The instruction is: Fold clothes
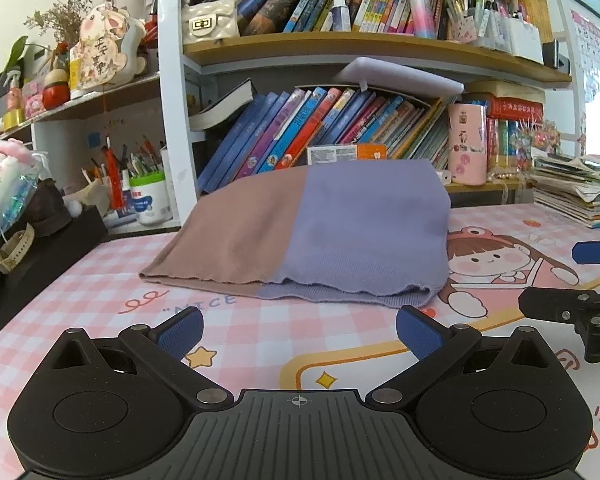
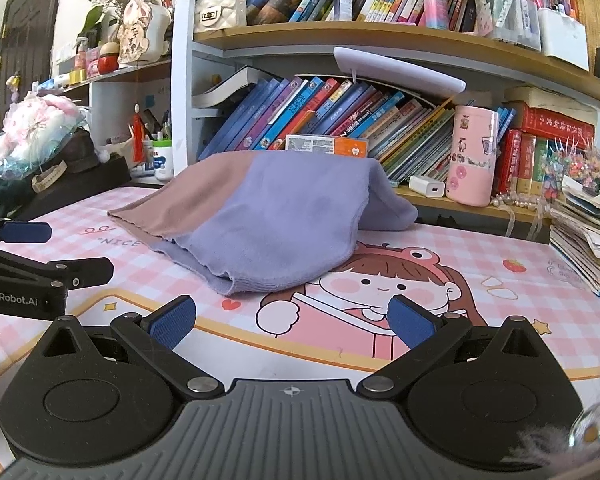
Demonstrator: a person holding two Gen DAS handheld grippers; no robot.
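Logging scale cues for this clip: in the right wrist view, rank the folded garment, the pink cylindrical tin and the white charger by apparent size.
1. Folded garment, largest by far.
2. Pink cylindrical tin.
3. White charger, smallest.
The garment lies nearer the camera, which exaggerates its lead.

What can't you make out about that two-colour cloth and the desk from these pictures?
- Cloth: which garment it is; it lies folded, both views.
- Its far edge, left view: hidden by its own hump.
- Mat drawing: partly covered by the cloth, both views.
- Left gripper and right gripper: handles and hands cut off by the bottom edge.
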